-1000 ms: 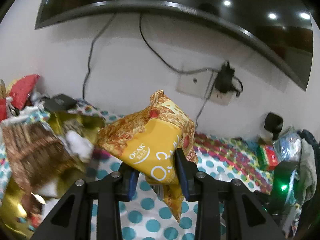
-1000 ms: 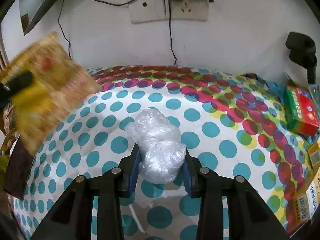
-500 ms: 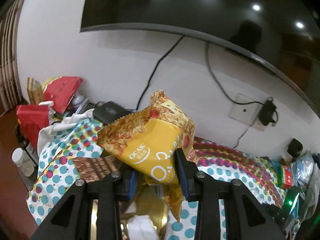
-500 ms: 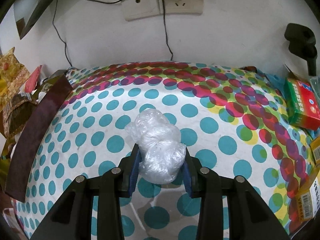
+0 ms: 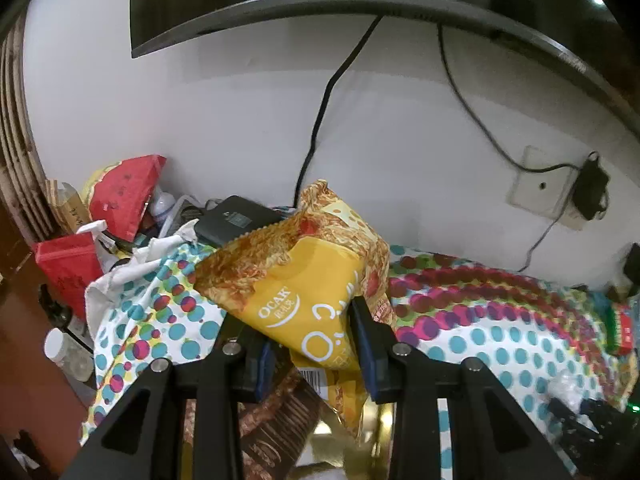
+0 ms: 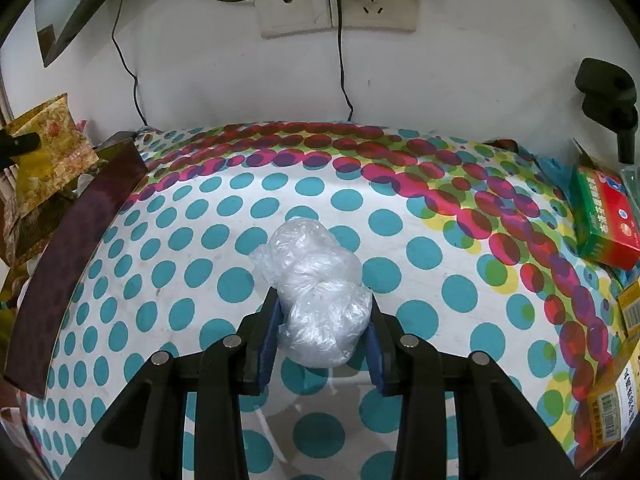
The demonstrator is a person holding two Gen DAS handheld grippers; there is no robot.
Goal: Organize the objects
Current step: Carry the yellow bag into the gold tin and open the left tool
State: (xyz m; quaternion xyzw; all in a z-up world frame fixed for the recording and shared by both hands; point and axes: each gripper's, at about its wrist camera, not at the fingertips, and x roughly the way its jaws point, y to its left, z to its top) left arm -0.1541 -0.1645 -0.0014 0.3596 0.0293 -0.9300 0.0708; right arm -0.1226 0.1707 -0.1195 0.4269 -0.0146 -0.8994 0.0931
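Note:
My left gripper [image 5: 310, 336] is shut on a yellow snack packet [image 5: 304, 280], held in the air above an open brown and gold box [image 5: 276, 436] at the left end of the dotted tablecloth [image 5: 500, 344]. In the right wrist view that packet [image 6: 48, 152] shows at the far left, over the box's dark brown wall [image 6: 76, 252]. My right gripper [image 6: 322, 320] is shut on a crumpled clear plastic bag [image 6: 316, 288], low over the tablecloth [image 6: 420, 248] near its front edge.
Red packets [image 5: 124, 196], a dark device [image 5: 236, 224], a small jar [image 5: 66, 354] and bottles crowd the far left by the wall. A green and red box [image 6: 604, 216] and yellow cartons [image 6: 616, 400] lie at the right edge. Cables hang from wall sockets [image 6: 336, 12].
The left gripper has carried the yellow packet leftwards, so it now hangs over the box, with the left clutter in sight. The right gripper and its plastic bag have kept still.

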